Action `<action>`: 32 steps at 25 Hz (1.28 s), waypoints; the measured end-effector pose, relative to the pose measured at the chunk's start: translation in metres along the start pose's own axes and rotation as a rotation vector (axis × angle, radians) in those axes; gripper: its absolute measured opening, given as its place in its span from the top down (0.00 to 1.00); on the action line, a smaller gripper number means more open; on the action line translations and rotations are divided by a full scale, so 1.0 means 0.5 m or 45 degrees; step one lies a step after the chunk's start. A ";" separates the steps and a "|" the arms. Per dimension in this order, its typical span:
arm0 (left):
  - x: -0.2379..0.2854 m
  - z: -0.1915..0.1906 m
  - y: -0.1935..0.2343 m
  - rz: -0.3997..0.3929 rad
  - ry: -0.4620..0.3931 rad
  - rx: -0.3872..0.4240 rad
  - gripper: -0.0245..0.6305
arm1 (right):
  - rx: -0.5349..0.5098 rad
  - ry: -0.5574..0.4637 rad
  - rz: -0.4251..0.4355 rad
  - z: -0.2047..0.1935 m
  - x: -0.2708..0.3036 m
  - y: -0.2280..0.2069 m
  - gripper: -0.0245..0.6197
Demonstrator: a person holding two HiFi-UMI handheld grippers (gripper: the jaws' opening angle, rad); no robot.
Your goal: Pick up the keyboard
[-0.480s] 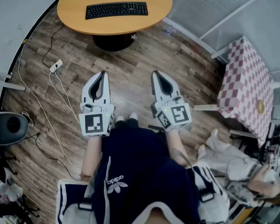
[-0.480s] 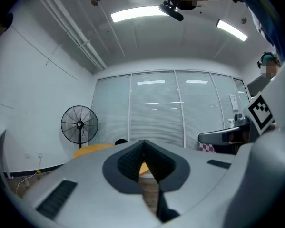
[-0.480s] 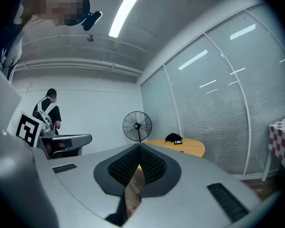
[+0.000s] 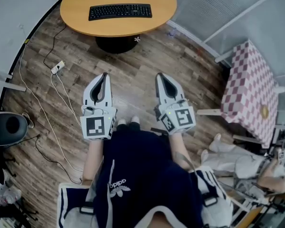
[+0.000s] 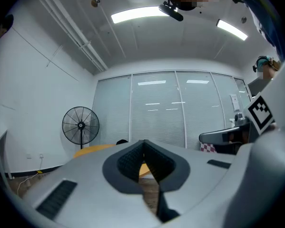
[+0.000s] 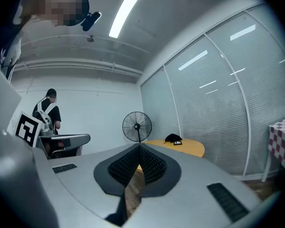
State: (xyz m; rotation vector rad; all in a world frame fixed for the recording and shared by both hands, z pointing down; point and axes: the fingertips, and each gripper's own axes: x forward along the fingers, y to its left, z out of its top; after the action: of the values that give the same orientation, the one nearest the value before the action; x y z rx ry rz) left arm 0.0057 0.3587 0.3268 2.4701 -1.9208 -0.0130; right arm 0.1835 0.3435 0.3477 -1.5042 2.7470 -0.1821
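The keyboard (image 4: 120, 11) lies untouched on the round surface (image 4: 80, 20), so the whole pickup is left to do. The left gripper (image 4: 104, 75) and right gripper (image 4: 160, 76) hover well short of the surface, jaws clenched on nothing. Only the head view shows the keyboard. The gripper views add a fan (image 5: 80, 125) near the surface.

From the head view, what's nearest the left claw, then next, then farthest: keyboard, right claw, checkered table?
1. Right claw, beside the left claw.
2. Keyboard, ahead on the round table.
3. Checkered table, far right.
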 end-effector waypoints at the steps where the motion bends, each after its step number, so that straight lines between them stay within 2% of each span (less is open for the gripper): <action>1: 0.000 0.000 0.000 0.002 -0.001 0.000 0.96 | 0.001 -0.002 0.003 0.001 0.000 0.001 0.95; 13: 0.003 0.002 -0.029 0.015 -0.002 0.002 0.96 | 0.016 -0.044 0.042 0.013 -0.019 -0.019 0.95; 18: 0.000 -0.020 -0.047 -0.007 0.018 0.065 0.96 | -0.019 -0.030 0.047 0.000 -0.045 -0.042 0.95; 25: -0.004 -0.042 -0.063 0.011 0.020 0.007 0.96 | -0.034 0.006 0.072 -0.018 -0.061 -0.062 0.95; 32: 0.037 -0.050 -0.026 0.026 0.032 -0.010 0.96 | -0.024 0.037 0.086 -0.032 -0.003 -0.073 0.95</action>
State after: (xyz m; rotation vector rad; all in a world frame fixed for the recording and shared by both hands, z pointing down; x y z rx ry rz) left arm 0.0232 0.3440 0.3515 2.4335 -1.9321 0.0111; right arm 0.2141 0.3270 0.3674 -1.4216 2.8256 -0.1794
